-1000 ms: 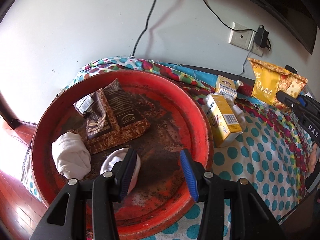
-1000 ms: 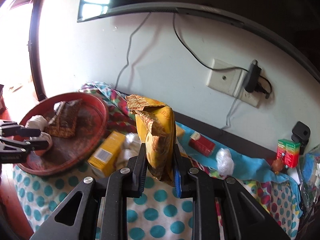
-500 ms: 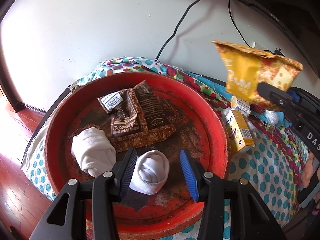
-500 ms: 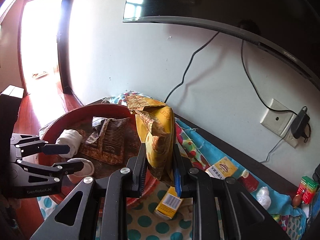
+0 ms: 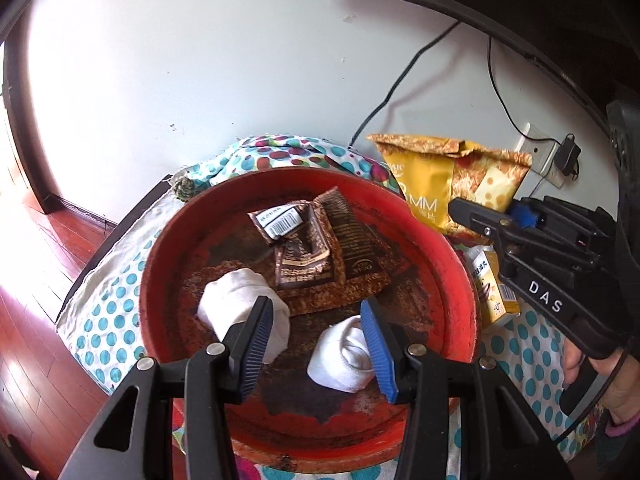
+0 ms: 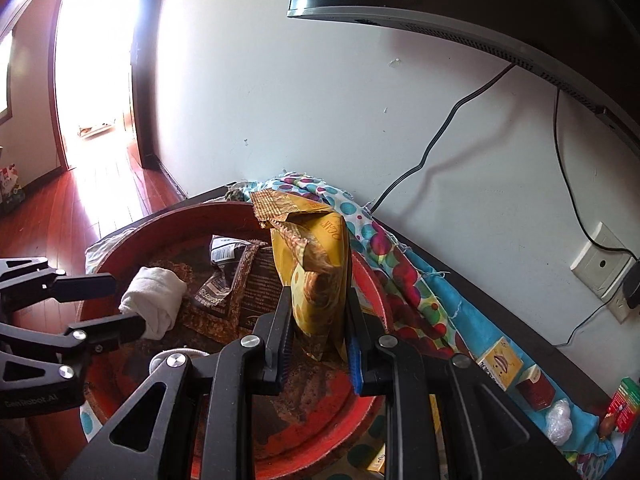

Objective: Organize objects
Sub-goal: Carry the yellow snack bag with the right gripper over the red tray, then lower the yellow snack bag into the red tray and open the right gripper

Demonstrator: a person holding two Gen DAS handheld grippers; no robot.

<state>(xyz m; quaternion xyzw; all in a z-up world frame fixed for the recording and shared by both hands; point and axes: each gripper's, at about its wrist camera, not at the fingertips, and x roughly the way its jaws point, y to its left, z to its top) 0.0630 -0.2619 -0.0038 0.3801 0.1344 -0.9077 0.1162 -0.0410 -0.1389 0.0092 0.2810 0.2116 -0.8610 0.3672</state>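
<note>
A round red tray [image 5: 452, 248] [image 6: 120, 236] on the dotted tablecloth holds brown snack packets [image 5: 320, 248] [image 6: 240, 280] and two rolled white socks [image 5: 240, 304] [image 5: 344, 352]. My right gripper [image 6: 318, 340] is shut on a yellow snack bag [image 6: 316, 264] [image 5: 436, 188], held upright over the tray's right rim. My left gripper [image 5: 316, 340] [image 6: 104, 304] hangs open above the tray's near side. Its jaws stand on either side of the gap between the two socks, with nothing gripped.
Right of the tray lie a yellow carton [image 5: 492, 288], small boxes [image 6: 500, 364] [image 6: 536, 388] and a green box [image 6: 624, 400]. A wall with a socket [image 6: 600, 264] and cables rises behind, under a dark monitor [image 6: 480, 4]. Wooden floor [image 5: 36, 288] drops off at the left.
My right gripper has carried the yellow bag leftward from the table's middle to the tray's right rim. My left gripper drew back, so the tray sits farther off and both socks show.
</note>
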